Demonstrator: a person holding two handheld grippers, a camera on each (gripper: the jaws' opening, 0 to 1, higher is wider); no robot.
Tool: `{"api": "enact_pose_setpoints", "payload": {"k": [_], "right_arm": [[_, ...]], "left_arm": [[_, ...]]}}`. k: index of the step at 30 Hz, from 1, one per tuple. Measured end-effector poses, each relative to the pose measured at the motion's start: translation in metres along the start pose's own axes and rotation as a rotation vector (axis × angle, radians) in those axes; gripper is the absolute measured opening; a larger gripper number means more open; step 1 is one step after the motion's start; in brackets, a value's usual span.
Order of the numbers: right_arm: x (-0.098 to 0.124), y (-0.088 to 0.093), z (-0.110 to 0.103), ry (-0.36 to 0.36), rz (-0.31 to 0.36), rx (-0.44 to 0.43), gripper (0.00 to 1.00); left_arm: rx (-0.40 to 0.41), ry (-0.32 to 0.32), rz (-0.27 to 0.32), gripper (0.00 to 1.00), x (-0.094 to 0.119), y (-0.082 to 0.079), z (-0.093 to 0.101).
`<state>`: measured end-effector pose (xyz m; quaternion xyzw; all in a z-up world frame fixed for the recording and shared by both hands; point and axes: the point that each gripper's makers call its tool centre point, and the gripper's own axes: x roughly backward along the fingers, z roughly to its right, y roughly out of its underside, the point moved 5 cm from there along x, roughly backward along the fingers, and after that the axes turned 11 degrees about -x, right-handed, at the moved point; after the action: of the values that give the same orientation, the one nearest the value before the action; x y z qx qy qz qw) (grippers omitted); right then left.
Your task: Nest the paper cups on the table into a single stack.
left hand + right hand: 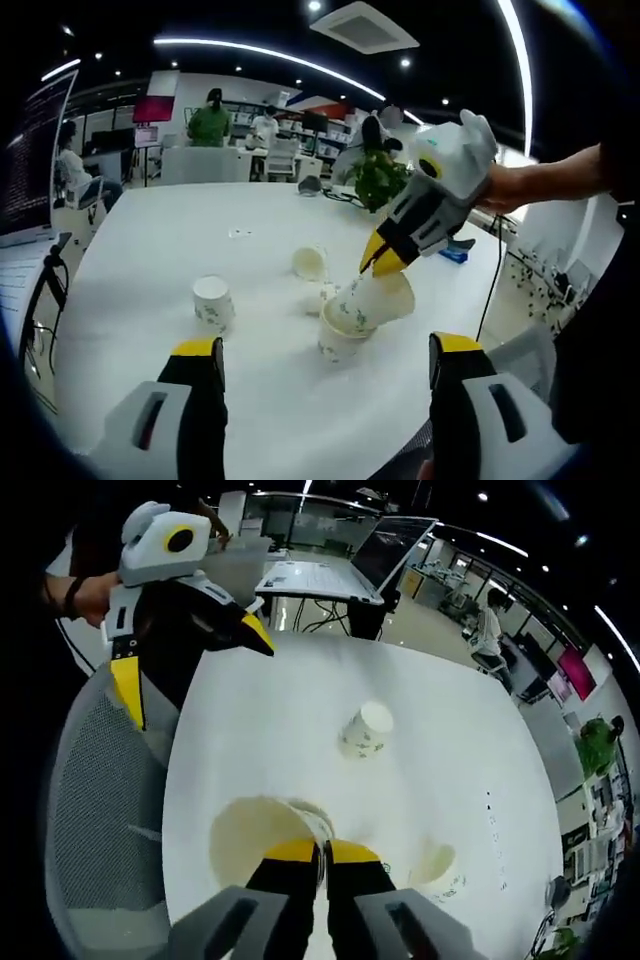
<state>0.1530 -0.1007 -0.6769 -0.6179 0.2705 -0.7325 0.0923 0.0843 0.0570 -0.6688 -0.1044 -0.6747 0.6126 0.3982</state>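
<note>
My right gripper (379, 257) (322, 853) is shut on the rim of a tilted white paper cup (388, 295) (262, 832). That cup's base points into an upright paper cup (338, 342) standing on the white table (150, 230) (300, 700). An upside-down cup (212, 302) (365, 730) stands to the left. Another cup (310, 262) (436, 866) lies on its side farther back, with a small one (324, 297) near it. My left gripper (327, 346) (190, 660) hangs open just short of the upright cup, holding nothing.
A potted plant (378, 178) and a blue object (452, 255) sit at the table's far side. A mesh chair (100, 810) stands by the table's edge, beyond it an open laptop (320, 570). People sit at desks in the background.
</note>
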Motion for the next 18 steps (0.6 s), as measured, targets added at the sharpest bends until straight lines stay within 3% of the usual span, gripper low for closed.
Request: {"api": "enact_pose_setpoints", "payload": {"k": [18], "right_arm": [[-0.021,0.004,0.01,-0.034,-0.037,-0.011,0.0]], "left_arm": [[0.011,-0.02,0.001,0.83,0.004,0.002,-0.007]]}}
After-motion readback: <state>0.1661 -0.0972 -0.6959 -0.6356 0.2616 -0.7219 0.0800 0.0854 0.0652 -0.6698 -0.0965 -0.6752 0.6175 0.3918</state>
